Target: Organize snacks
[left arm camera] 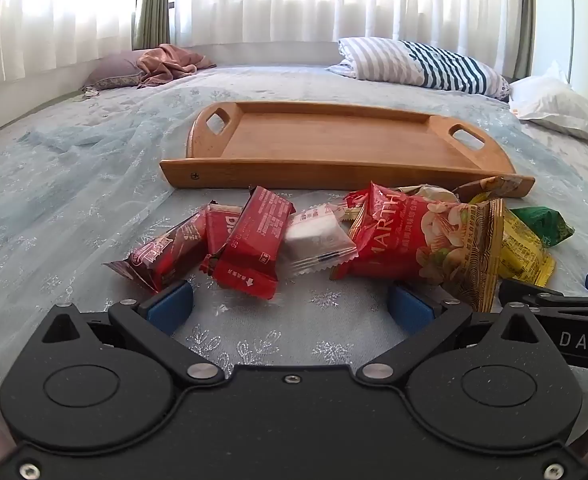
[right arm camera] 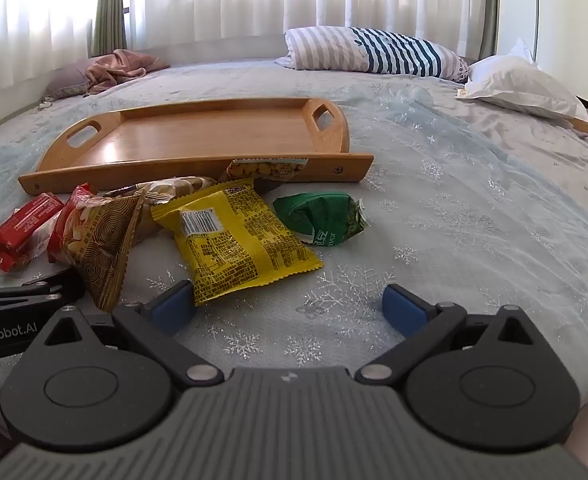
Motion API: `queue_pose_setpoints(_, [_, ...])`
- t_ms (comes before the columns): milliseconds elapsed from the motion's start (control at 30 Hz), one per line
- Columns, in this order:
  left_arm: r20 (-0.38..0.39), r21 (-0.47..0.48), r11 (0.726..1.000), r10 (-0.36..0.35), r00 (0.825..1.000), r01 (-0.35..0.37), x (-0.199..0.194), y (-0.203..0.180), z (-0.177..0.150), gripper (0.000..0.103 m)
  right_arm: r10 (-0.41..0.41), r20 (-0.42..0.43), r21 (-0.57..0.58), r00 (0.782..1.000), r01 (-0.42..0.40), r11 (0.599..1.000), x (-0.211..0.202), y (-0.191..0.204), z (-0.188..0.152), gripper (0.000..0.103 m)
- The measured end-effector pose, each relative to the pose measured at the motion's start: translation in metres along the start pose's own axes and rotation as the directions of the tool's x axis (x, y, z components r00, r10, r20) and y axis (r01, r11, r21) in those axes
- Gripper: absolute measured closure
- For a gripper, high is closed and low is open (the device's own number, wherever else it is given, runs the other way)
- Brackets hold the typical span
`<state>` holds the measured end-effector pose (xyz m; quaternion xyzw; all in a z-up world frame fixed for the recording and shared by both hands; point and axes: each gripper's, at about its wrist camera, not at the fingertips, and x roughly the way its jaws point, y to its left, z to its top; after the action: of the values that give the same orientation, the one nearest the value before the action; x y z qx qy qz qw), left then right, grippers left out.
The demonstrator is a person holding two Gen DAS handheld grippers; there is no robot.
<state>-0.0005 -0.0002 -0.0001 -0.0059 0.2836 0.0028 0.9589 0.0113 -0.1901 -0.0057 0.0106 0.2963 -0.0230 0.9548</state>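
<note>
Now both idle: left hand-held gripper (left arm camera: 290, 306) wide, empty, facing red snack packs (left arm camera: 250, 240); right hand-held gripper (right arm camera: 290, 306) wide, empty, near yellow packet (right arm camera: 234, 240). Snacks heaped on bed before empty wooden tray (right arm camera: 198, 164). Pinch yellow packet by edge (crinkly, slips), lift over rim.

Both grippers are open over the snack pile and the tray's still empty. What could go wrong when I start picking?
The snacks overlap: the red nut bag lies against the clear-wrapped white snack, so the left gripper might drag a neighbour along. The yellow packet lies flat on the soft bedspread, so the right gripper may pinch fabric or slip off. The wooden tray sits on bedding with a packet leaning on its near rim; nudging could shift it.
</note>
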Motion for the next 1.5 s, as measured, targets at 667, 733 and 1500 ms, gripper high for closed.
queue_pose_setpoints(667, [-0.011,-0.004,1.0,-0.001,1.0,0.001,0.0002,0.0001,0.0001,0.0,-0.001,0.002,-0.006,1.0,0.001,1.0,0.0015,-0.0013,0.0006,0.0])
queue_pose_setpoints(733, [-0.012,-0.004,1.0,-0.001,1.0,0.001,0.0001,0.0,0.0001,0.0,-0.002,0.001,-0.008,1.0,0.002,1.0,0.0025,-0.0008,-0.0001,0.0])
queue_pose_setpoints(1500, [-0.012,-0.004,1.0,0.0,1.0,0.0,0.0002,0.0,0.0,0.0,-0.006,0.0,-0.011,1.0,0.006,1.0,-0.0006,0.0011,-0.0006,0.0])
